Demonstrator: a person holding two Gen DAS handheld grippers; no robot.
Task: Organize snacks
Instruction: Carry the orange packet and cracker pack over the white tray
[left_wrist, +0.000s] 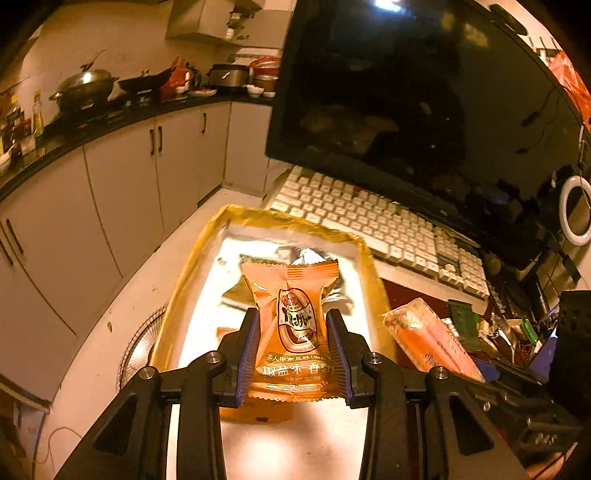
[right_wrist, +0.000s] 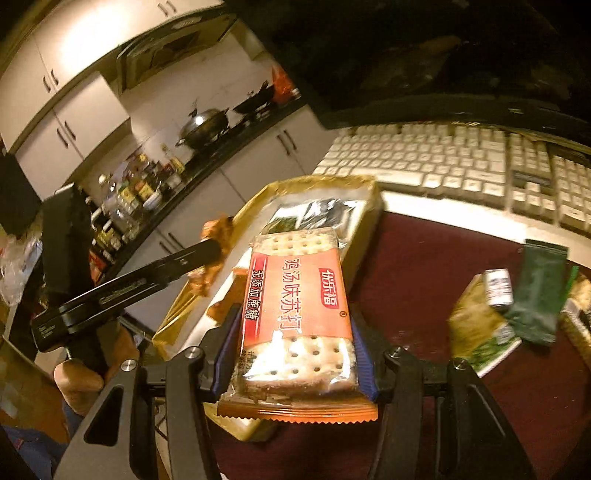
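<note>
both tongs loaded above the box

the left gripper pinched an orange snack packet by its sides, held over the gold-rimmed box, seemingly ready to drop in; the right gripper clamped a soda cracker pack just beside that box; silver and dark packets inside were blurred, perhaps foil; more snacks waited on the dark red mat, cut off at the frame edge.

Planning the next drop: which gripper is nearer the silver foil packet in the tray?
Left. The left gripper, clamping the orange snack pouch, hangs over the gold tray holding the silver foil packet. The right gripper, clamping the cracker pack, sits back over the tray's near corner.
</note>
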